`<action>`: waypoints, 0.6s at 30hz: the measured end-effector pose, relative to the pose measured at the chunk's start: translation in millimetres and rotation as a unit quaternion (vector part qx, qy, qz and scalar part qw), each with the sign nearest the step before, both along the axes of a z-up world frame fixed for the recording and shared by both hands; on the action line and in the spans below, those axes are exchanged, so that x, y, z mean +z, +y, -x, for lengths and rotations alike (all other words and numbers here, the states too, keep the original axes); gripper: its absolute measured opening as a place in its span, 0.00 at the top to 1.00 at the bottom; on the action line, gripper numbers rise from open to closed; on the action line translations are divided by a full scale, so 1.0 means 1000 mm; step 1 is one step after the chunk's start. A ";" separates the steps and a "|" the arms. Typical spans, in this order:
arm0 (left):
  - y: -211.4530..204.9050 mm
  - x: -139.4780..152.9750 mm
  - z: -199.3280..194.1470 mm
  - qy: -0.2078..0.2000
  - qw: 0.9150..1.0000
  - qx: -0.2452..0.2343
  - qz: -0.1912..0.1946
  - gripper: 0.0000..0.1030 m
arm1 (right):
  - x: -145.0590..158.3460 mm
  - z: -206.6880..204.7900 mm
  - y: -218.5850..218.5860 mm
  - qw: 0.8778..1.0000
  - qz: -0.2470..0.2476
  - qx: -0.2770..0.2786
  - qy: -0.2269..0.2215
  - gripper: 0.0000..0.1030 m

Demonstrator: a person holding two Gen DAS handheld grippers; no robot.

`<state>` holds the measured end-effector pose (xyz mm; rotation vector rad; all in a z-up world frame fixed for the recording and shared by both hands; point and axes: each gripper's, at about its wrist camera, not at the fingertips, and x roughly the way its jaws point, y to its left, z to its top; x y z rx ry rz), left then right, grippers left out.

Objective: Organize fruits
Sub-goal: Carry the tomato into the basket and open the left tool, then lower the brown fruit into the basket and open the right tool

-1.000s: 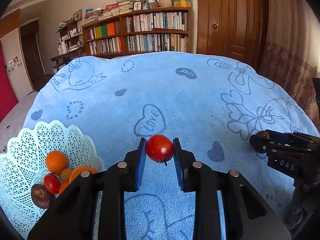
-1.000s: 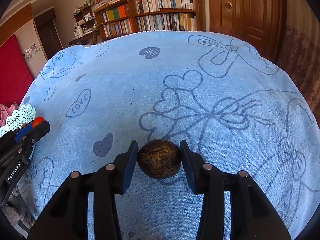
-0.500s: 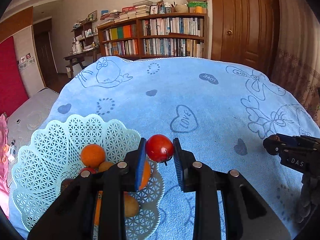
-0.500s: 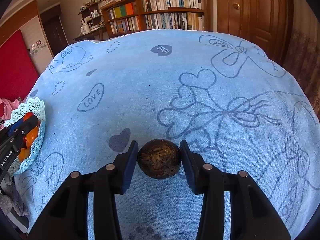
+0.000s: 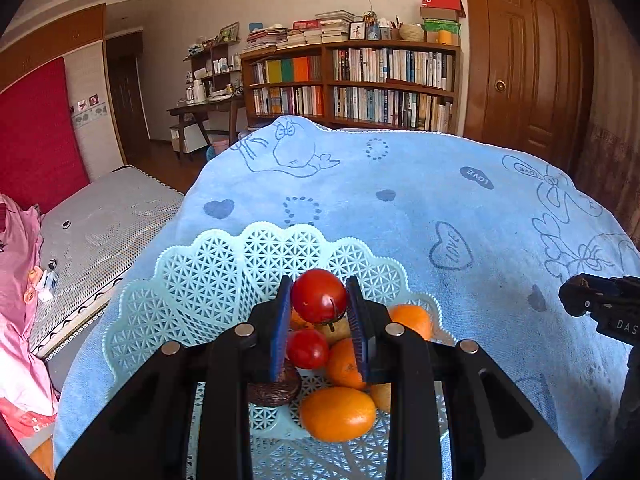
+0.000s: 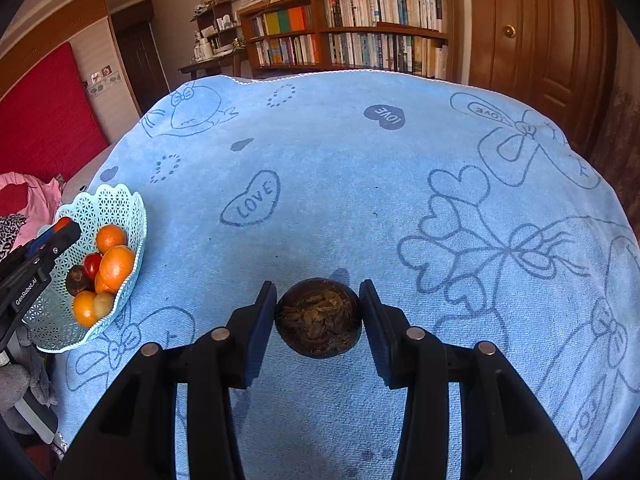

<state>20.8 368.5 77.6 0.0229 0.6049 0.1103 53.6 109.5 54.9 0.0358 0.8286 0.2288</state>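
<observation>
- While its 2 blue pads pinch a red tomato [image 5: 318, 295] from either side, the left gripper [image 5: 319, 320] hangs above the pale blue lattice basket [image 5: 208, 276], the tomato held clear of the fruit below.
- Under it the basket holds several oranges [image 5: 337, 413], a second red tomato [image 5: 307, 349] and a dark brown fruit [image 5: 274, 390] at the lower left.
- Over the blue towel [image 6: 340, 168], well apart from the basket, the right gripper [image 6: 319, 322] clamps a dark, wrinkled round fruit [image 6: 319, 322] between its pads.
- Beyond the towel's far edge stands a wooden bookshelf [image 5: 352, 84] full of books, with a brown door [image 5: 524, 60] to its right.
- Left of the towel lie a grey mattress [image 5: 100, 216] and pink cloth [image 5: 20, 280].
</observation>
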 end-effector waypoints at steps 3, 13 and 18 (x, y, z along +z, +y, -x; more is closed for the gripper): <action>0.012 -0.002 0.003 0.001 1.000 0.013 0.002 0.74 | 0.004 0.000 0.012 1.000 -0.001 0.012 0.002 0.58; 0.040 -0.002 0.017 -0.009 0.999 0.032 0.018 0.64 | 0.024 0.000 0.073 0.997 0.012 0.073 -0.009 0.58; 0.050 0.003 0.027 -0.027 0.999 0.039 0.022 0.30 | 0.034 0.004 0.105 0.994 0.014 0.103 -0.016 0.58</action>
